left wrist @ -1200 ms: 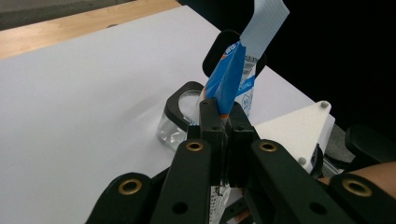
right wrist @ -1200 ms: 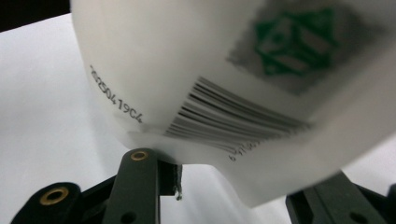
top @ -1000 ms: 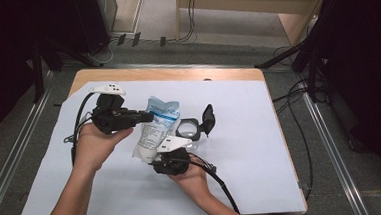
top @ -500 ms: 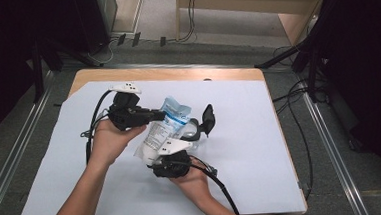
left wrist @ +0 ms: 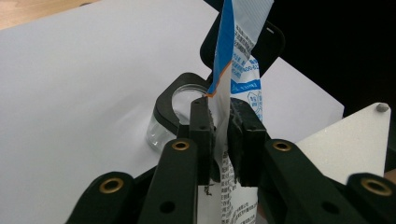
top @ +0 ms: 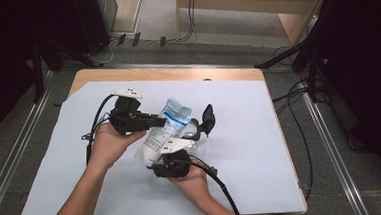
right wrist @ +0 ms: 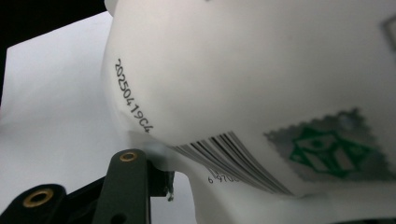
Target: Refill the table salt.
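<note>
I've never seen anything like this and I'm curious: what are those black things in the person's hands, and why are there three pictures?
Those are hand-held grabbers. A person holds one in each hand: the left gripper and the right gripper. Each has two black jaws that pinch, like big tweezers.

One picture is taken from a camera up high, looking down on the table, which has a white sheet on it. The other two come from little cameras riding on each grabber, so you see very close up.

Both grabbers hold a white and blue tube. In the left gripper view, the jaws pinch its flat end and have just been opening a little. The right gripper view shows the tube's barcode, with one jaw pressed against its side. Behind it sits a small clear jar with a black lid flipped open.
</note>
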Motion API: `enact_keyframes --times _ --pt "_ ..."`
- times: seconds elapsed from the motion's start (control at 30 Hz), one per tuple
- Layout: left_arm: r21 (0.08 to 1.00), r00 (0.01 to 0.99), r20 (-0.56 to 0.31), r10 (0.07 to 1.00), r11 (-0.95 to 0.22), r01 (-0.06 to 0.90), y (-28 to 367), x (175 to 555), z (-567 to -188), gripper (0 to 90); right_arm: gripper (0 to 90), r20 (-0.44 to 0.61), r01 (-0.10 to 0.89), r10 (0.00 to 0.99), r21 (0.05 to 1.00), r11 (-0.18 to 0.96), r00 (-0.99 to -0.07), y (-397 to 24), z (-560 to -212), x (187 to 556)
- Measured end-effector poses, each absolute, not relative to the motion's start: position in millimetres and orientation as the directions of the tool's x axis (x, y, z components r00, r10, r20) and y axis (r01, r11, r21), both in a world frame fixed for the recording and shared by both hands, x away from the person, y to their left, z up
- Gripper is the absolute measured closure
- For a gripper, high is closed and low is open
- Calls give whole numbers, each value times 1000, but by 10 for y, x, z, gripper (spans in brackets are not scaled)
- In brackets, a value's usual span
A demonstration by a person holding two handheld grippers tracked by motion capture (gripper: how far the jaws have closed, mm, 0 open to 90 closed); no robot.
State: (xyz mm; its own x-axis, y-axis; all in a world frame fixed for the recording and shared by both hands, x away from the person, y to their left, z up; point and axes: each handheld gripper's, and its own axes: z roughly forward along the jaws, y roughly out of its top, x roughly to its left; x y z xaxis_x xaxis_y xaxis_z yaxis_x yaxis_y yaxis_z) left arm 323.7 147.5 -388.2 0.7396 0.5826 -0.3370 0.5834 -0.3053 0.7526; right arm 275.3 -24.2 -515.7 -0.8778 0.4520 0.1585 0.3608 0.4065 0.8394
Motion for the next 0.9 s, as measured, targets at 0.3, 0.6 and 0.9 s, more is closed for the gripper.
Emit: enact_keyframes --times 0.3,0.6,0.9 --pt "746 710 -308 633 -303 593 1501 3232 -3859 891 510 155 362 460 840 404 -874 -226 -5164 2743" --pt "743 707 -300 641 -307 594 1468 3233 -3867 900 464 153 377 490 835 400 -858 -276 -5156 2768" --pt "750 722 -307 620 -310 585 1397 3231 -3910 879 500 218 418 464 821 389 -859 -277 -5171 2775"
